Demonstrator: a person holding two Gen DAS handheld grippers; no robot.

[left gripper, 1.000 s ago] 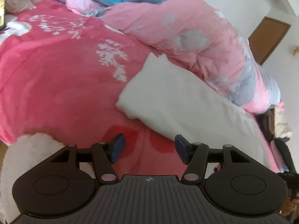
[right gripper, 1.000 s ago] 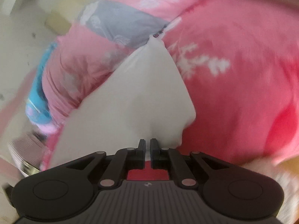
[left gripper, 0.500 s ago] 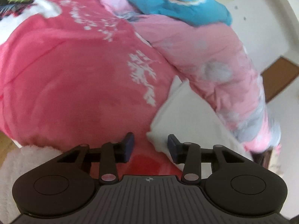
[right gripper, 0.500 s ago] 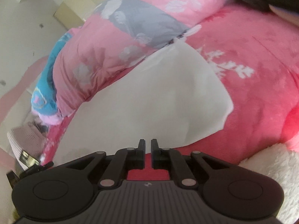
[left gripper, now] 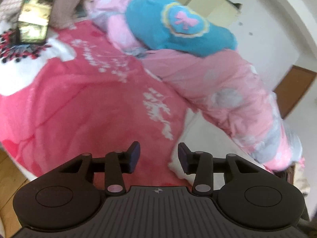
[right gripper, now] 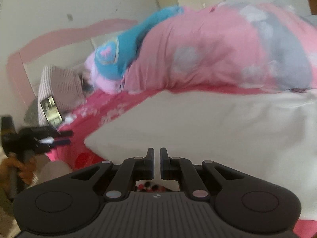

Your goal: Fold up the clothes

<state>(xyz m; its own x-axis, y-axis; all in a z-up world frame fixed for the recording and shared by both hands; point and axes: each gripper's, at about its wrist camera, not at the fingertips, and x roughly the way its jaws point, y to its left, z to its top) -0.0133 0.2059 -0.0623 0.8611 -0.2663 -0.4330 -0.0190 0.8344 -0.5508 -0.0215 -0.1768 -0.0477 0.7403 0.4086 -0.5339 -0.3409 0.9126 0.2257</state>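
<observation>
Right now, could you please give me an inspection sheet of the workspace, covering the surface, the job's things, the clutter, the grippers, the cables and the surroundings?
Surface: pink bedspread with white print.
Job's things: white garment spread on the bedspread, beside the quilt.
Clutter: rolled pink quilt; blue plush cushion on top of it; shiny box at the far end.
Grippers: left gripper empty, jaws opening, the garment's corner at its right finger; right gripper shut, fingertips over the garment's near edge, a grip cannot be confirmed.
Cables: nothing seen.
Surroundings: white wall; brown door.
</observation>
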